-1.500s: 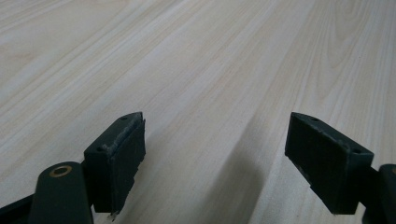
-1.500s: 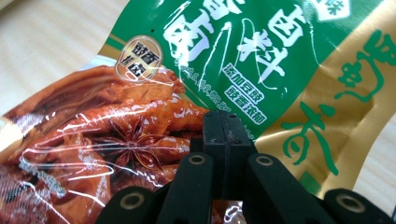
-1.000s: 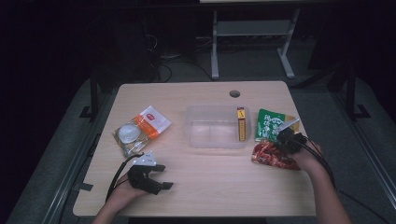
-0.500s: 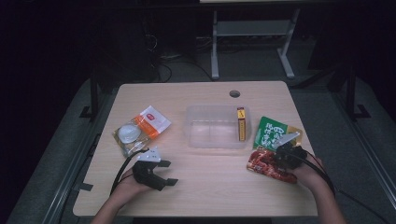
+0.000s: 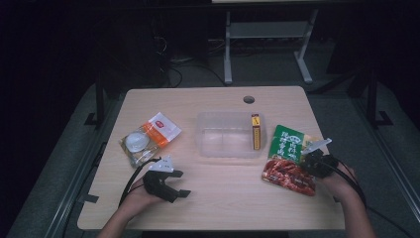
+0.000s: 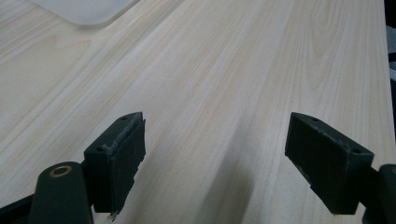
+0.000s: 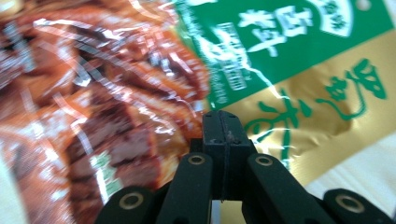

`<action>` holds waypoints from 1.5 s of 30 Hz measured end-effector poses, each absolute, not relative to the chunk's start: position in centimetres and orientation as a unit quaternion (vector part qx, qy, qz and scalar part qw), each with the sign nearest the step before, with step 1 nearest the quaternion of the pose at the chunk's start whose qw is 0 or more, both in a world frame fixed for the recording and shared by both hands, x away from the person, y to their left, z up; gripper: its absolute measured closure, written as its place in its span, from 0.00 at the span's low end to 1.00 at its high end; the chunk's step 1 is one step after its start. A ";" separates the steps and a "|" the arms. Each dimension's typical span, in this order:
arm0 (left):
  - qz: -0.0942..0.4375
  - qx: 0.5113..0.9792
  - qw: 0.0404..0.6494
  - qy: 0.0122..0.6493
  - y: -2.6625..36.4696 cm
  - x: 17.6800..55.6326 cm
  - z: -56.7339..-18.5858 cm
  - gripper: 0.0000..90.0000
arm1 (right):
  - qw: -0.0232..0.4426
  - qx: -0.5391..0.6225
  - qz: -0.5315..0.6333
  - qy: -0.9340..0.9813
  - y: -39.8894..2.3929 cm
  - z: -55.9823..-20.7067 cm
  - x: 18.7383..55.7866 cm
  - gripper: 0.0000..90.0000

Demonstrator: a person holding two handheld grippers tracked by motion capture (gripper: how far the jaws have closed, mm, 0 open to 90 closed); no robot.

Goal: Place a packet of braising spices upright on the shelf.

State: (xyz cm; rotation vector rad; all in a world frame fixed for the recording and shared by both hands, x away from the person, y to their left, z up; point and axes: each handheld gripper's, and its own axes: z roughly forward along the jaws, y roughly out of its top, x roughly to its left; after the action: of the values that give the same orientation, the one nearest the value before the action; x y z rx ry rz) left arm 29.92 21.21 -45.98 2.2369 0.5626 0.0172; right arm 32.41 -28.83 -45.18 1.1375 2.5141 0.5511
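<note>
Left to right across the table (image 5: 223, 198): at the near left my left gripper (image 5: 166, 182) rests low over bare wood, its jaws standing wide apart with nothing between them, which I read as idle waiting while the other hand works; just beyond it, at the left of the table, lies an orange-and-white packet (image 5: 161, 128) with a clear bag holding a round white item (image 5: 134, 145) touching its near-left side, both apart from the container, presumably stock yet to be handled; at the centre sits a clear plastic bin (image 5: 225, 141), open-topped, with a slim yellow-and-red box (image 5: 256, 132) standing against its right wall, so I judge the bin to be the collecting place; just right of the bin lies the red-and-green food pouch (image 5: 287, 161), flat on the table and angled, its far end near the bin's right side; at the near right my right gripper (image 5: 313, 162) sits over the pouch's right edge, jaws brought together; from the right gripper view the closed jaws lie against the pouch (image 7: 140, 93), but I cannot tell whether its edge is pinched between them; the low, flat approach suits catching a thin foil edge.
</note>
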 end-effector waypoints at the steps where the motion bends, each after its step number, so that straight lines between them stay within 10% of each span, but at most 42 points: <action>1: 0.005 0.887 0.405 0.223 21.2 29.9 -46.0 0.22 | 0.160 0.394 0.192 0.884 -28.6 -45.1 32.2 1.00; 16: -0.001 0.890 0.401 0.218 21.1 29.9 -46.1 0.22 | 0.090 0.300 0.217 0.925 -24.4 -44.7 29.4 1.00; 27: -0.002 0.889 0.401 0.221 21.0 30.1 -46.2 0.22 | 0.210 0.459 0.243 0.829 -30.9 -43.7 34.8 1.00; 45: -0.001 0.891 0.399 0.217 20.9 29.9 -46.2 0.22 | 0.180 0.486 0.253 0.817 -32.7 -46.1 35.8 1.00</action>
State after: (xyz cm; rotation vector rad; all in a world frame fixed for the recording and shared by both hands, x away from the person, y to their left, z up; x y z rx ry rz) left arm 29.92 20.95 -46.20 2.2536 0.5502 -0.0028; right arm 35.84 -32.66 -46.11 1.3734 2.3082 0.7148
